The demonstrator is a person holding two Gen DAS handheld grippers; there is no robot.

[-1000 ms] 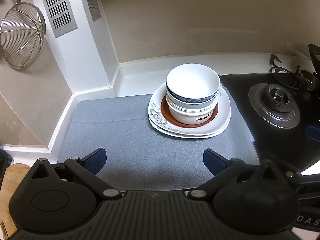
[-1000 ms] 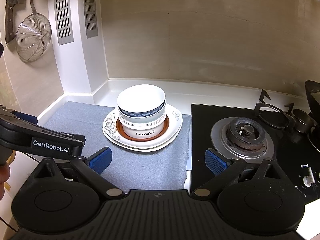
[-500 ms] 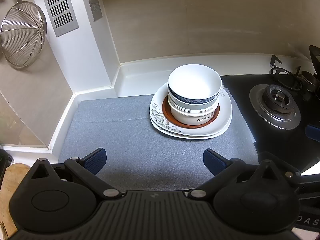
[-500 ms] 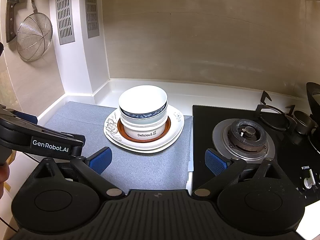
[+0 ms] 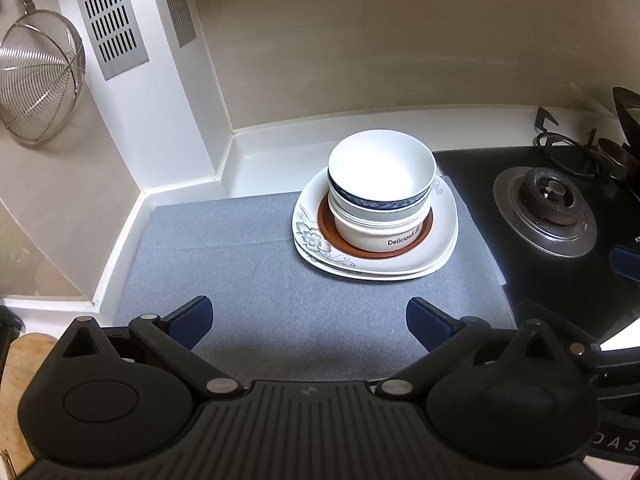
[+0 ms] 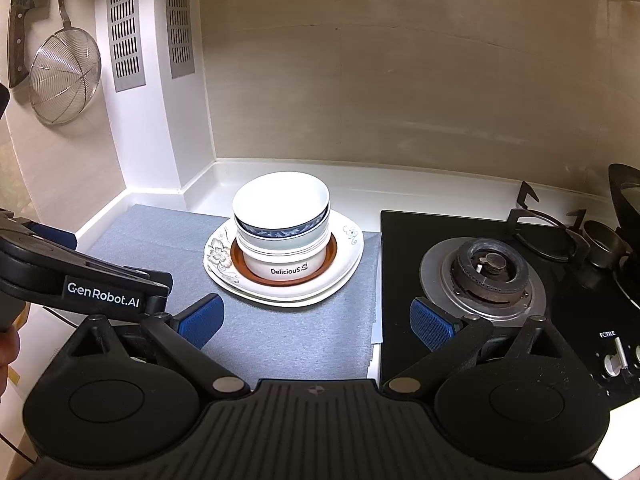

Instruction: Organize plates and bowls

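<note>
A stack of dishes stands on a grey mat (image 5: 248, 280). At the bottom are white floral plates (image 5: 440, 256), then a brown plate (image 5: 326, 228), then a white "Delicious" bowl (image 5: 376, 236) with a blue-banded white bowl (image 5: 382, 172) on top. The stack shows in the right wrist view too, with the plates (image 6: 348, 268) under the top bowl (image 6: 280, 204). My left gripper (image 5: 308, 320) is open and empty, hovering over the mat in front of the stack. My right gripper (image 6: 316, 320) is open and empty, at the mat's right edge.
A black gas hob with a burner (image 5: 550, 208) lies right of the mat (image 6: 280, 332); the burner (image 6: 486, 268) is near my right gripper's right finger. A wire strainer (image 5: 36, 80) hangs on the left wall. White counter and walls close the back corner.
Both views have shifted only slightly; the stack sits a little further right and lower in frame. Both grippers stay open and nothing on the mat has moved.
</note>
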